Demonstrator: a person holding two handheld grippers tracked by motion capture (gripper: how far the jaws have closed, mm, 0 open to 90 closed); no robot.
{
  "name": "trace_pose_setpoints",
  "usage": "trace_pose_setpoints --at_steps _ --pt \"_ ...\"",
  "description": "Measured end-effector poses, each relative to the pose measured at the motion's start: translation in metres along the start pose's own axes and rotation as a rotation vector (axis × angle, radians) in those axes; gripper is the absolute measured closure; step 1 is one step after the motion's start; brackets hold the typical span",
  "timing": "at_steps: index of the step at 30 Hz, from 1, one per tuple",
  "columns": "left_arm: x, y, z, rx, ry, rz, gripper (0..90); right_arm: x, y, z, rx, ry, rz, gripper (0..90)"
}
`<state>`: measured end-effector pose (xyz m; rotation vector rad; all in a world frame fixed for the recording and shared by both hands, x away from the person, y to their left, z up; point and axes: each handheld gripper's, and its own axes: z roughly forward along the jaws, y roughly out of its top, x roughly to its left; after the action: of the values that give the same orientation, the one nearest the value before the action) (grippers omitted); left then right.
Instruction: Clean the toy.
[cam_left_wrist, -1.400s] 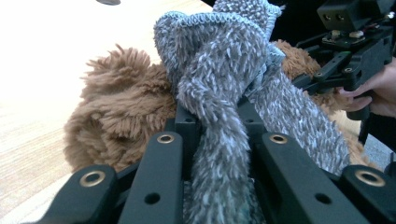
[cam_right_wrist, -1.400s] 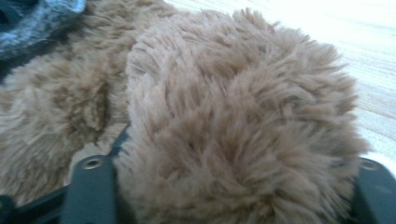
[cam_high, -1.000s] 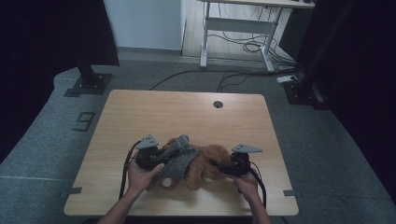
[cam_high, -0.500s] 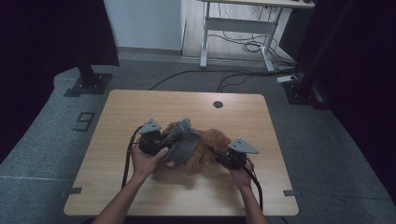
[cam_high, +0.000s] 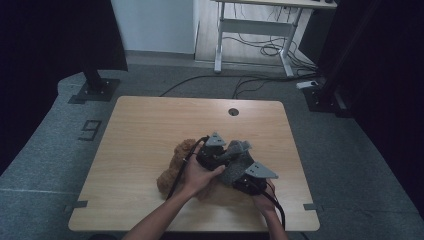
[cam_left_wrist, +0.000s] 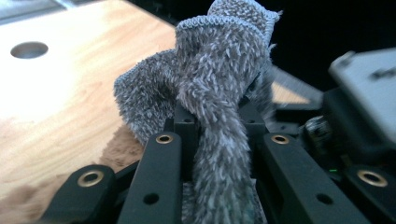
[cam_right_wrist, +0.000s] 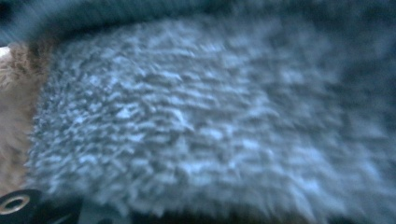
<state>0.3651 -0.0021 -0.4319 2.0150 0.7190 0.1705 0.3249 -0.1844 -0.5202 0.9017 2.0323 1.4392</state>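
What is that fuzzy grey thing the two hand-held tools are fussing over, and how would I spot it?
Look at the wooden table, toward its near edge where the person's hands meet. There the left gripper is pinching a grey towel, bunched up between the two tools. It lies against a brown cloth of the same fluffy kind; the grey colour sets it apart.

Fuzzy grey cloth (cam_left_wrist: 219, 93), bunched and upright, overlaps a brown cloth (cam_high: 172, 172).
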Motion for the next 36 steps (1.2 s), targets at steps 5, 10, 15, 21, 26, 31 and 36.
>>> trace_pose_setpoints --at_steps 5,10,15,21,26,31,36 --pt "0.005 -0.008 -0.002 0.006 0.031 0.004 75.7 -0.003 -0.002 -0.001 0.012 0.009 0.010 43.2" --pt "0.025 -0.021 -0.022 0.006 0.076 -0.033 75.9 -0.005 -0.003 -0.002 0.015 0.017 0.017 43.2" --pt "0.042 -0.040 -0.053 -0.034 0.091 -0.068 76.0 -0.005 -0.005 -0.004 0.010 0.023 0.020 42.9" --pt "0.059 -0.058 -0.086 -0.082 0.112 -0.107 76.2 -0.006 -0.007 -0.004 0.001 0.021 0.030 42.2" --pt "0.071 -0.071 -0.103 -0.115 0.121 -0.142 76.5 -0.005 -0.007 -0.004 0.000 0.023 0.034 41.8" --pt "0.075 -0.078 -0.115 -0.135 0.159 -0.146 76.6 -0.005 -0.009 -0.005 -0.008 0.021 0.037 41.8" --pt "0.085 -0.092 -0.128 -0.145 0.231 -0.159 76.7 -0.008 -0.011 -0.006 -0.010 0.029 0.045 41.4"
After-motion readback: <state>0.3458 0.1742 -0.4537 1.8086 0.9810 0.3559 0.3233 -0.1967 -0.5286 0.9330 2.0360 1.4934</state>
